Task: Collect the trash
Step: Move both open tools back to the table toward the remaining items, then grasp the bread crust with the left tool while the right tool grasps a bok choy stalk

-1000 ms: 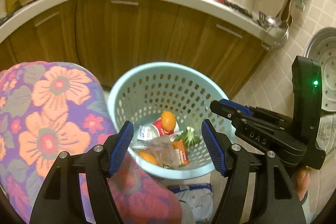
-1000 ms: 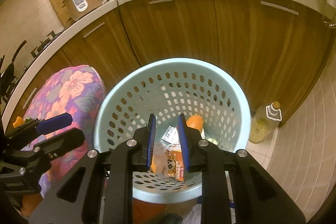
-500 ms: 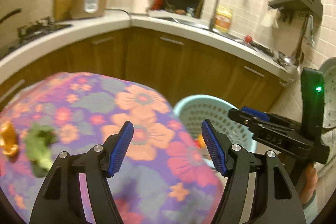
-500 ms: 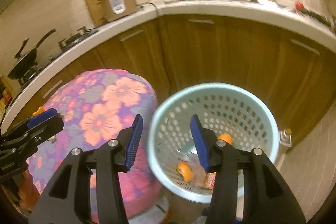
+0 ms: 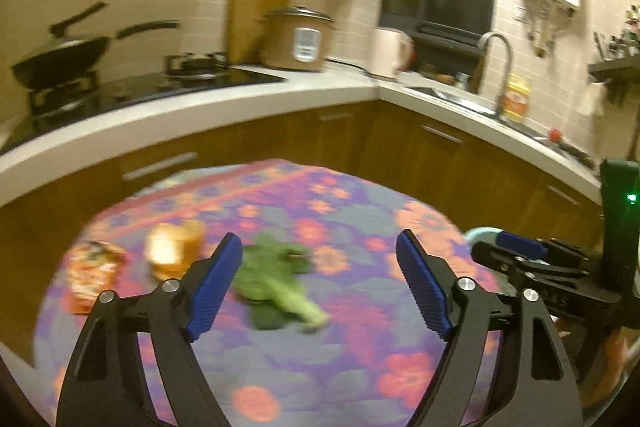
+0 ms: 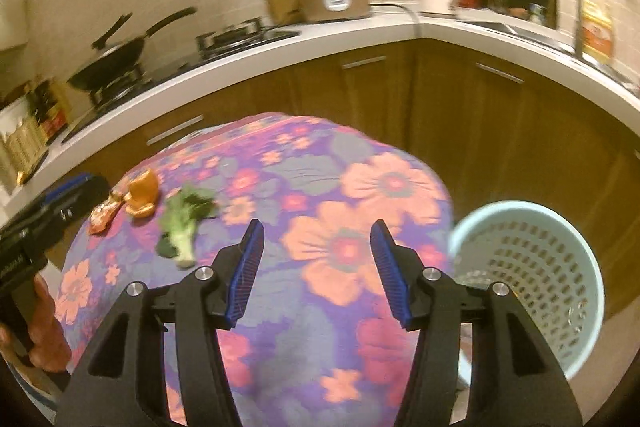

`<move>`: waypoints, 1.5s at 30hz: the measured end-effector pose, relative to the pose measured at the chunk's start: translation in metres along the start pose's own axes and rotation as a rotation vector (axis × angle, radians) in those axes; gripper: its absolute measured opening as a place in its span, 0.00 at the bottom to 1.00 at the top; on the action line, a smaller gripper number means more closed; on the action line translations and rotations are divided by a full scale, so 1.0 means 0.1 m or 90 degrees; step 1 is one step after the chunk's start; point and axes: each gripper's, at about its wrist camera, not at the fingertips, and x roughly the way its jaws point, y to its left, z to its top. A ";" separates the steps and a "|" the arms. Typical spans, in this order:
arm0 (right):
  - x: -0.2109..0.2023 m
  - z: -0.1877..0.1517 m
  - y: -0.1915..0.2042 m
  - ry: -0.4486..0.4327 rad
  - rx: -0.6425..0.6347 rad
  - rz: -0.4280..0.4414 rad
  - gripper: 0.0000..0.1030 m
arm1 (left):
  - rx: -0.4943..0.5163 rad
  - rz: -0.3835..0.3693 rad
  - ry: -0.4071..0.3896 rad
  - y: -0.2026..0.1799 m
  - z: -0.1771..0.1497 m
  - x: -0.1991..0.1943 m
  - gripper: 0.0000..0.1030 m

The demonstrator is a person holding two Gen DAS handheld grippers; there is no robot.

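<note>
Both grippers, left gripper and right gripper, are spreading wider, nothing between them, over the table; veggie scrap near its far-left edge.

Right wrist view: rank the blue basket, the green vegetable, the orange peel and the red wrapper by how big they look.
1. Blue basket, by far the largest, though nearest the camera.
2. Green vegetable.
3. Orange peel.
4. Red wrapper, looks about the same as the peel; blur makes that order unsure.
</note>
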 end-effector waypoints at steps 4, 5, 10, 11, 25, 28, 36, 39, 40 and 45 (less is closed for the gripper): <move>0.16 0.05 0.37 0.011 -0.041 0.019 0.50 | -0.031 0.038 0.001 0.37 0.01 -0.03 0.76; 0.21 0.07 0.48 0.015 -0.053 0.027 0.50 | -0.048 0.047 0.005 0.50 0.02 -0.03 0.77; 0.47 0.06 0.84 0.038 -0.092 0.061 0.50 | -0.093 0.066 0.047 0.97 -0.03 0.12 0.80; 0.54 0.05 0.93 0.043 -0.103 0.069 0.50 | -0.103 0.059 0.056 1.04 -0.05 0.16 0.80; 1.21 -0.07 1.20 0.124 -0.131 0.080 0.50 | -0.113 0.034 0.192 1.34 -0.10 0.97 0.80; 1.27 -0.06 1.24 0.138 -0.141 0.077 0.50 | -0.106 0.045 0.194 1.35 -0.09 1.09 0.80; 1.38 -0.08 1.31 0.162 -0.161 0.072 0.50 | -0.133 0.041 0.168 1.44 -0.12 1.17 0.58; 1.40 -0.09 1.33 0.169 -0.165 0.067 0.50 | -0.135 0.029 0.158 1.44 -0.10 1.13 0.43; 1.40 -0.10 1.33 0.169 -0.167 0.065 0.50 | -0.136 0.023 0.155 1.44 -0.09 1.12 0.36; 1.38 -0.12 1.38 0.166 -0.182 0.070 0.32 | -0.143 -0.006 0.147 1.44 -0.09 1.08 0.13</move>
